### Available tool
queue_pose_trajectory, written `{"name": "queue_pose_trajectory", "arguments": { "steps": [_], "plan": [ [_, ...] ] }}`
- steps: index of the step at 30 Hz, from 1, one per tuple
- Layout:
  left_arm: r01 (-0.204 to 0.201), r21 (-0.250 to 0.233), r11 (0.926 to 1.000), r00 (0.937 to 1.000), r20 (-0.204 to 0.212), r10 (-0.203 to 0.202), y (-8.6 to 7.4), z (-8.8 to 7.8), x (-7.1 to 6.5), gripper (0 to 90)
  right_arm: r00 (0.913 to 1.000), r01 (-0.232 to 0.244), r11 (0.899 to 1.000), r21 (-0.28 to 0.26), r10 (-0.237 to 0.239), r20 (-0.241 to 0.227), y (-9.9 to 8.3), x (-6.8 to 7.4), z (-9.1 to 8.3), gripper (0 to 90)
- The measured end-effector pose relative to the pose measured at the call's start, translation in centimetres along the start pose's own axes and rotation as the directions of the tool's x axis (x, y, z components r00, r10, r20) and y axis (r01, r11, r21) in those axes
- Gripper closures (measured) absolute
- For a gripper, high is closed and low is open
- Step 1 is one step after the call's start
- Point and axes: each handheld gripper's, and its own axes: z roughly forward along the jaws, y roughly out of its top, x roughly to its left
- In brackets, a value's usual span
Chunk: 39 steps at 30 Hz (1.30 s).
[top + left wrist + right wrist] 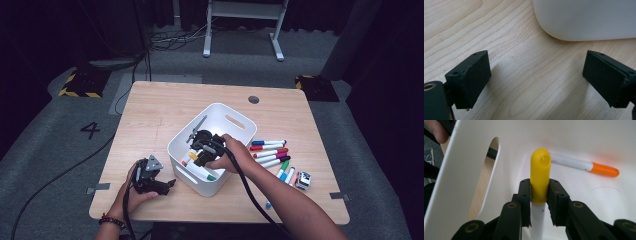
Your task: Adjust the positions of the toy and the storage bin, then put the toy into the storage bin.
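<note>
The yellow-capped white marker pen (539, 178) sits between the jaws of the right gripper (539, 195), inside the white plastic bin with slotted handles (176, 145). In the right gripper view the black pads press on the yellow cap from both sides, so the pen is clamped, its cap pointing toward the bin floor and its white barrel running back between the jaws. Just beyond it an orange-capped white marker pen (584, 165) lies flat on the bin's floor, apart from the held pen. From the high view the right gripper (202, 150) reaches down into the bin, held by the person's right hand (232, 155); a green-capped pen (210, 176) and what may be one or two more lie by the near wall, though they are too small there to tell well.

The bin stands turned at an angle near the middle of the light wooden table (160, 107). To its right, on the tabletop, a loose cluster of coloured marker pens (272, 152) lies fanned out, with a small black-and-white block (303, 180) just beside its near end.

The left gripper (150, 177) rests on the table to the left of the bin, held by the left hand (132, 192). Its jaws stand wide apart with bare wood between them, and the bin's rounded corner (579, 22) lies just ahead.
</note>
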Motion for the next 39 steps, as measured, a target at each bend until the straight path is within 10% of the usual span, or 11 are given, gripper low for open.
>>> {"name": "queue_pose_trajectory", "arguments": {
  "steps": [3, 8, 11, 22, 39],
  "plan": [
    [-0.002, 0.0, 1.0, 1.0, 0.0, 0.002, 0.0, 0.0, 0.0, 8.0, 0.9975, -0.07, 0.998, -0.001, 0.07, -0.012, -0.4, 0.2, -0.4, 66.3],
    [-0.004, 0.002, 1.0, 1.0, 0.0, 0.004, 0.0, 0.0, 0.0, 8.0, 0.9998, -0.015, 0.994, -0.109, 0.016, 0.007, -1.1, 0.0, -1.8, 63.7],
    [-0.008, 0.0, 1.0, 1.0, -0.004, 0.008, 0.0, 0.0, 0.0, 8.0, 0.9999, 0.007, 0.969, -0.247, -0.004, 0.012, -2.5, -0.4, -5.0, 60.1],
    [-0.004, -0.008, 1.0, 0.9999, -0.012, 0.004, 0.0, 0.0, 0.0, 8.0, 0.9927, 0.001, 0.897, -0.442, 0.053, 0.108, -9.7, -2.4, -11.6, 53.6],
    [-0.007, -0.007, 0.9999, 0.9999, -0.01, 0.007, 0.0, 0.0, 0.0, 8.0, 0.9631, -0.149, 0.902, -0.404, 0.225, 0.148, -25.6, -2.8, -9.1, 51.4]
  ]
}}
